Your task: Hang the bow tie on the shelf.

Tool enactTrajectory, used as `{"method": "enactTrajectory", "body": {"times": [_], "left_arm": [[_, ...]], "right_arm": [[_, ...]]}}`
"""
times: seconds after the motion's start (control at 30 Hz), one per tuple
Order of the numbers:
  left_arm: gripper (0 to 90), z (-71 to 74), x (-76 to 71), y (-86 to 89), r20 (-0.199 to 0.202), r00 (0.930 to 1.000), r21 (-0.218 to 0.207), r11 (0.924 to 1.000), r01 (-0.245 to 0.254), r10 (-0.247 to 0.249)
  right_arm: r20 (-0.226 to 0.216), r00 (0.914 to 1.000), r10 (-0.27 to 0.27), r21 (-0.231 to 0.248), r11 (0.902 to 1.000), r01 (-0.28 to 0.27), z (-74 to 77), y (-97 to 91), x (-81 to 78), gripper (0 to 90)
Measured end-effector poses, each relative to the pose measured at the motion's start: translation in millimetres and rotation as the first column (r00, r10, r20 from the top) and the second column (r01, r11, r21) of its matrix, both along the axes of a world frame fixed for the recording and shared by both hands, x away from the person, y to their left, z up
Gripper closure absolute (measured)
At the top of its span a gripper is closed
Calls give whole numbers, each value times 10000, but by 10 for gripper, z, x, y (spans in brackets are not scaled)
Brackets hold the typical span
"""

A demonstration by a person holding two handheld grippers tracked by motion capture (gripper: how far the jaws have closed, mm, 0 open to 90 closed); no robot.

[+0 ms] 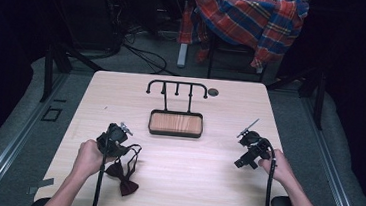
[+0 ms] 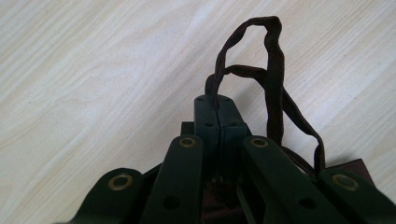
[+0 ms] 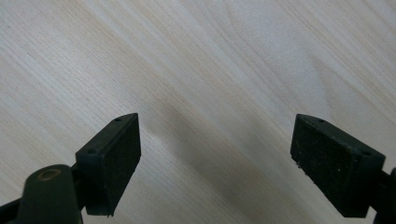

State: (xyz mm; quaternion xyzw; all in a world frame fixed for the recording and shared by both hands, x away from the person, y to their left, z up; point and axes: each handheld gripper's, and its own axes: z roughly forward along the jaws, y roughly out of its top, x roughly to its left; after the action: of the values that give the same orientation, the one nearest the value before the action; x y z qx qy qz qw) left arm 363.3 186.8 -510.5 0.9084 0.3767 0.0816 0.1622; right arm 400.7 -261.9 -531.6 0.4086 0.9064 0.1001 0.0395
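Observation:
A dark red bow tie [image 1: 124,178] lies near the table's front left, its thin strap [image 1: 134,154] looping up toward my left gripper [image 1: 112,139]. In the left gripper view that gripper [image 2: 218,109] is shut on the strap [image 2: 273,79], which curls in a loop beyond the closed jaws; a corner of the bow [image 2: 352,165] shows at lower right. My right gripper [image 1: 248,151] hovers at the table's right side. In the right gripper view it [image 3: 215,158] stands wide open over bare wood, nothing between its pads.
A black hanger rack [image 1: 177,88] with several hooks rises from a wooden tray base [image 1: 175,124] at the table's centre back. A small round hole [image 1: 213,92] sits beside it. Behind the table [image 1: 185,168], a plaid shirt [image 1: 248,18] drapes over a chair.

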Motion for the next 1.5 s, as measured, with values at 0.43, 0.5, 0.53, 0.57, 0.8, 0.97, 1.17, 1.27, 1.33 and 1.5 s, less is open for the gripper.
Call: {"method": "enactTrajectory", "body": {"times": [0.43,0.5,0.53,0.57,0.8,0.97,1.17,1.27,1.33,1.5], "left_arm": [[892,221,-89,83,777,9967,-534,9984,-208,249],[892,272,-104,92,1006,9944,-626,9977,-269,331],[892,289,-106,95,1079,9936,-679,9973,-277,349],[892,305,-104,99,1123,9931,-687,9973,-262,338],[892,388,-84,98,1523,9870,-918,9951,-367,505],[892,420,-51,94,1625,9855,-980,9946,-333,490],[892,473,-7,108,1886,9799,-1139,9925,-445,656],[893,515,17,138,2226,9710,-1380,9888,-574,874],[893,525,30,149,2300,9686,-1451,9875,-623,949],[893,539,74,173,2371,9658,-1487,9864,-703,1045]], "right_arm": [[-136,9998,143,-168,9998,-145,11,-3,9,160],[-52,10000,0,-26,10000,0,-4,0,1,160],[-50,10000,2,-26,10000,-2,-5,1,1,160],[-54,10000,10,-17,10000,-10,-5,2,1,160],[-61,10000,3,-44,10000,-3,-9,1,4,160],[-125,9999,16,-76,10000,-17,-15,5,3,160],[-187,9998,115,-218,9997,-119,-1,2,10,160],[-122,9999,29,-61,10000,-30,-13,6,3,160],[-126,9999,29,-56,10000,-30,-14,6,4,160],[-19,9999,-143,123,9998,143,-33,13,-8,160]]}}
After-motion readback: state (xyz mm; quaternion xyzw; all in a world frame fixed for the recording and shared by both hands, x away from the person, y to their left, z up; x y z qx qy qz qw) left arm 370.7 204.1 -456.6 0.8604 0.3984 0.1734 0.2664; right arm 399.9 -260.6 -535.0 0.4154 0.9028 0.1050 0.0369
